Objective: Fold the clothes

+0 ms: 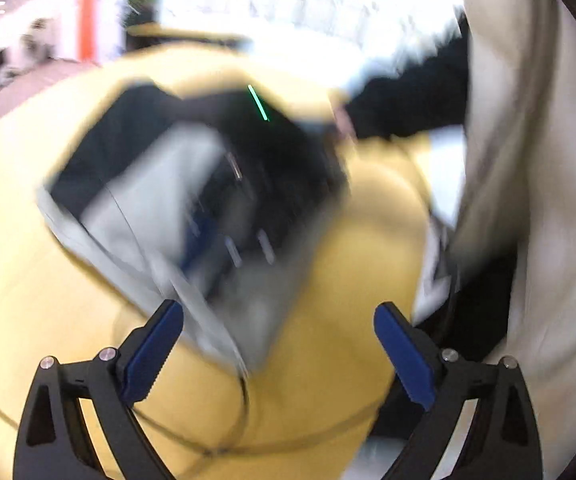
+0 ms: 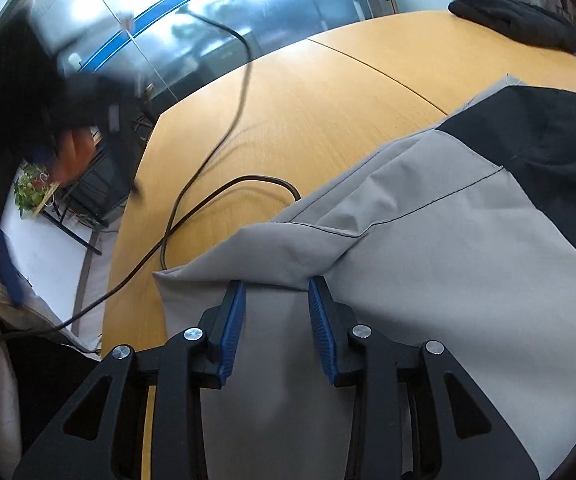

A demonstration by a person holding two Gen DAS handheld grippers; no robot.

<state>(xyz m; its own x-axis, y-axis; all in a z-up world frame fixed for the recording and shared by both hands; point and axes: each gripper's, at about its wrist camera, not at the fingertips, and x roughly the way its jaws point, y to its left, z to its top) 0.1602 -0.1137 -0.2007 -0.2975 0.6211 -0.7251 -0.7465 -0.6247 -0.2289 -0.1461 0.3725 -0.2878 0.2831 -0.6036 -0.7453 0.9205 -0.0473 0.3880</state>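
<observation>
A grey and black garment lies on the yellow wooden table, its grey part nearest me. My right gripper hovers over a folded grey edge, jaws partly apart, grey cloth showing in the gap and no pad pressing on it. In the left wrist view everything is blurred: the garment lies ahead, and my left gripper stands wide open above its near grey corner, holding nothing. The right gripper appears there as a dark smear over the cloth. The left gripper's blue finger shows at the far left.
A black cable loops across the table beside the garment. A black glove-like item lies at the far right edge. The person's pale clothing fills the right side. Glass walls and a plant rack stand beyond the table.
</observation>
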